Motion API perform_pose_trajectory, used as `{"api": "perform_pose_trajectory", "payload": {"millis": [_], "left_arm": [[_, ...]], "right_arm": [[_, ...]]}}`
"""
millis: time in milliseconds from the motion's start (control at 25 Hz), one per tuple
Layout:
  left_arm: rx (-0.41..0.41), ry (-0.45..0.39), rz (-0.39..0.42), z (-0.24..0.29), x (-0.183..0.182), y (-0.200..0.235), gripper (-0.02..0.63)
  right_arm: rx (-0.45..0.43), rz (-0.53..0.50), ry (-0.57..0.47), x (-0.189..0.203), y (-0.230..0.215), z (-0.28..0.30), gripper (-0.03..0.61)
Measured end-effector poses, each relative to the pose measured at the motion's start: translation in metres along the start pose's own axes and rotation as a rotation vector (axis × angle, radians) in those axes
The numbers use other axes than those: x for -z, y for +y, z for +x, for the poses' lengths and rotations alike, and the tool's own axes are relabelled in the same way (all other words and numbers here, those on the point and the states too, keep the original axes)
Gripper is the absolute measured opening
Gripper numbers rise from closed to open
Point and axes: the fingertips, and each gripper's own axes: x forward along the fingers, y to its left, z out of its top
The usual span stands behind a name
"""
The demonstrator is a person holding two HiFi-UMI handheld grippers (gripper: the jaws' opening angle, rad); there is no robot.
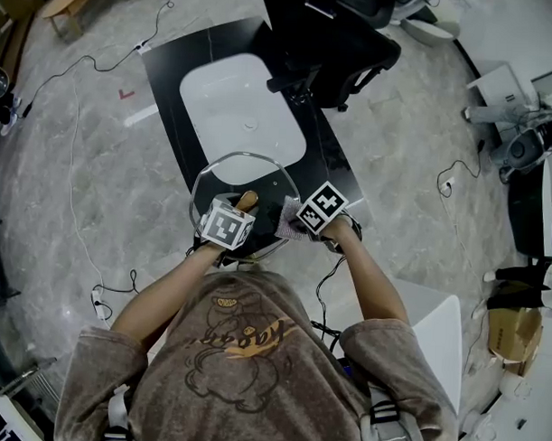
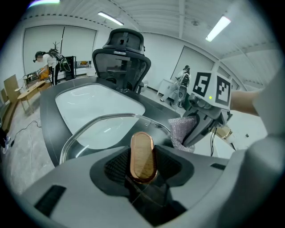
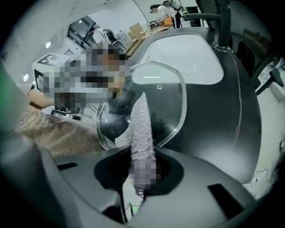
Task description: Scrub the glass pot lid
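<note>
The round glass pot lid is held over the near end of a black counter, in front of a white sink basin. My left gripper is shut on the lid's wooden handle, which stands upright between its jaws. My right gripper is shut on a silvery scrub cloth that rests against the lid's right side. From the left gripper view the cloth meets the lid's rim. The lid's glass dome fills the middle of the right gripper view.
A black office chair stands behind the counter. Cables trail over the marble floor on the left. A white box sits at my right, with equipment and a cardboard box at the far right.
</note>
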Motion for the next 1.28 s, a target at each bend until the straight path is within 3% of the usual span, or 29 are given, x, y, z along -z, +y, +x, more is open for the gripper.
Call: {"api": "perform_pose_trajectory", "payload": {"millis": [480, 960, 1280], "left_arm": [[0.010, -0.013, 0.004, 0.003, 0.001, 0.001, 0.190], [0.006, -0.026, 0.009, 0.004, 0.001, 0.002, 0.190], [0.019, -0.030, -0.001, 0.004, 0.000, 0.000, 0.189]], "right_arm": [[0.177, 0.052, -0.129, -0.058, -0.059, -0.026, 0.077], [0.240, 0.103, -0.233, -0.146, -0.093, -0.029, 0.072], [0.205, 0.049, -0.280, -0.200, -0.078, -0.016, 0.071]]}}
